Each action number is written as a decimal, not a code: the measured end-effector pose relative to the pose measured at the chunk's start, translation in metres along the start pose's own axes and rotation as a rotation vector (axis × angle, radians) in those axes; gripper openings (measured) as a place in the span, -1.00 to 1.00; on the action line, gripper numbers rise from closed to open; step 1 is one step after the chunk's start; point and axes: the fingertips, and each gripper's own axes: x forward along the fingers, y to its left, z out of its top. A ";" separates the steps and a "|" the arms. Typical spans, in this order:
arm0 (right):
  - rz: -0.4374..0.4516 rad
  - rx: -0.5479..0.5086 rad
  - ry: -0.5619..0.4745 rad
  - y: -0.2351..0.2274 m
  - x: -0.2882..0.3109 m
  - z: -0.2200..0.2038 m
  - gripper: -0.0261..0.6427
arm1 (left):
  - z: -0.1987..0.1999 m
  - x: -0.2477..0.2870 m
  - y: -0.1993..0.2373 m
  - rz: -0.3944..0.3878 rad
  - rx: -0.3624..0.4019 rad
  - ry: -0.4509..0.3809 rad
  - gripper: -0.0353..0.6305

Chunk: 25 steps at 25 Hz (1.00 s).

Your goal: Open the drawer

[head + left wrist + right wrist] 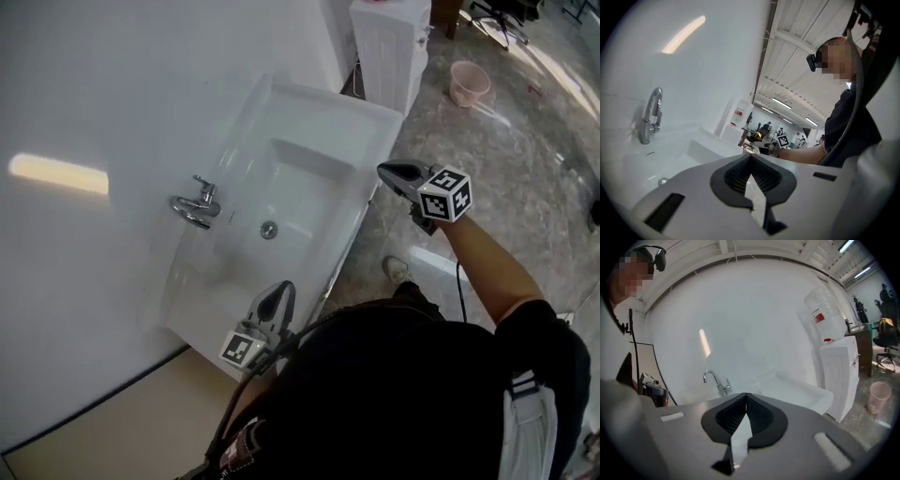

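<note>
Left gripper, jaws pressed together on nothing, hangs over the near front corner of the white rectangular ceramic washbasin. Beyond it the right gripper, equally closed and empty, hovers just off the basin's front edge, pointing towards it. Inside the basin lies a round metal drain, with a curved chrome tap at the white wall. The drawer cannot be seen; the basin's rim hides whatever sits beneath. Farther off stand a white ribbed water dispenser and a pink plastic bucket on the marbled floor.
</note>
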 end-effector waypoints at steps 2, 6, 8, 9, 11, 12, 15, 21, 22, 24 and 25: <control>-0.042 0.034 0.005 -0.027 -0.018 -0.022 -0.91 | -0.022 0.032 -0.012 -0.049 -0.021 0.067 -0.89; -0.115 0.121 0.016 -0.079 -0.042 -0.066 -0.91 | -0.064 0.091 -0.032 -0.144 -0.039 0.174 -0.89; -0.136 0.163 0.017 -0.102 -0.049 -0.085 -0.91 | -0.083 0.119 -0.044 -0.193 -0.035 0.214 -0.89; -0.145 0.180 0.017 -0.111 -0.051 -0.095 -0.91 | -0.092 0.131 -0.048 -0.218 -0.034 0.232 -0.89; -0.162 0.206 0.013 -0.127 -0.053 -0.114 -0.91 | -0.107 0.154 -0.054 -0.254 -0.043 0.258 -0.89; -0.169 0.216 0.011 -0.136 -0.052 -0.123 -0.91 | -0.114 0.166 -0.055 -0.263 -0.051 0.265 -0.89; -0.180 0.244 0.018 -0.161 -0.046 -0.155 -0.91 | -0.139 0.197 -0.057 -0.279 -0.070 0.295 -0.89; -0.163 0.313 0.071 -0.195 -0.014 -0.230 -0.90 | -0.203 0.236 -0.047 -0.265 -0.095 0.386 -0.89; -0.159 0.321 0.074 -0.201 -0.007 -0.242 -0.89 | -0.216 0.244 -0.044 -0.268 -0.099 0.400 -0.89; -0.155 0.340 0.078 -0.215 0.009 -0.268 -0.89 | -0.243 0.259 -0.034 -0.269 -0.107 0.424 -0.89; -0.156 0.353 0.082 -0.221 0.018 -0.283 -0.89 | -0.257 0.265 -0.030 -0.268 -0.113 0.436 -0.89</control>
